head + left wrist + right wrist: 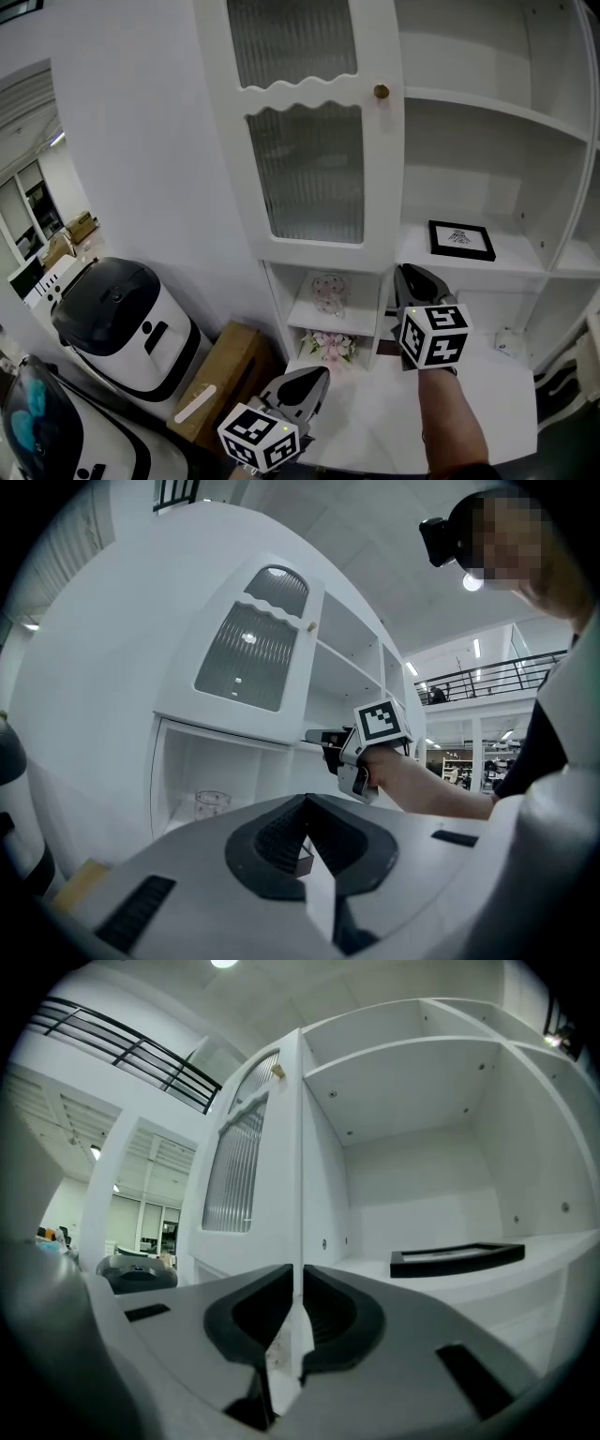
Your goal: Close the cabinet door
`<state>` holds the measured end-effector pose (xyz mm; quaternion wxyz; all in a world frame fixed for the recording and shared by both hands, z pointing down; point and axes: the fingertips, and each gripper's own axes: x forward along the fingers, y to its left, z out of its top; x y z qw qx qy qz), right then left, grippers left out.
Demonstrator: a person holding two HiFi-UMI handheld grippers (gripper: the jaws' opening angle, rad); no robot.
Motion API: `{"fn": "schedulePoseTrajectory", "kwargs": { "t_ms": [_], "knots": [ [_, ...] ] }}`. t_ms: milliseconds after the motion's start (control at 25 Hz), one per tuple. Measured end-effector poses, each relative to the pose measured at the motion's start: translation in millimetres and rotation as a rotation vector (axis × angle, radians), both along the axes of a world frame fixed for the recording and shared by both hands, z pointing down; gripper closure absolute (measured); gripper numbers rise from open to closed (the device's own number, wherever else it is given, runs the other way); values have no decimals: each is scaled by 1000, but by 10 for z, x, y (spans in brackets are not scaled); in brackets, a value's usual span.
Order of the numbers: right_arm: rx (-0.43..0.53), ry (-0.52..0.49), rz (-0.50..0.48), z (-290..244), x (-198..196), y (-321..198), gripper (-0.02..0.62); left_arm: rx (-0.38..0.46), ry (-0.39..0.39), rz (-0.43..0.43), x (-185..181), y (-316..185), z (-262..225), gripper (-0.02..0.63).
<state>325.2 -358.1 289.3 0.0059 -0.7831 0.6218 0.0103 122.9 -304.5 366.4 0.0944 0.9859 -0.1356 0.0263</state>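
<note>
The white cabinet door (305,169) with ribbed glass panes and a brass knob (382,91) stands swung open to the left of the bare shelves. My right gripper (405,274) points level at the door's lower free edge. In the right gripper view its jaws (298,1316) are shut on that thin edge (300,1147), one pad on each face. My left gripper (314,375) hangs lower and to the left, in front of the bottom shelves, shut with nothing in it (305,832). The left gripper view also shows the right gripper (323,736) at the door (253,653).
A black picture frame (461,239) lies on the middle shelf. A glass (329,292) and pink flowers (328,345) sit in the lower compartments. A white-and-black machine (122,319) and a cardboard box (225,375) stand on the floor to the left.
</note>
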Motion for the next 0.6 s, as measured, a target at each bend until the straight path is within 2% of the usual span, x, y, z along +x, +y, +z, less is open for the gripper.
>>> {"fn": "schedulePoseTrajectory", "kwargs": {
  "t_ms": [240, 600],
  "knots": [
    [40, -53, -87, 94, -469, 379, 583, 16, -7, 42, -229, 169, 39, 604],
    [17, -52, -143, 260, -1264, 935, 586, -13, -5, 117, -556, 505, 166, 604]
  ]
}}
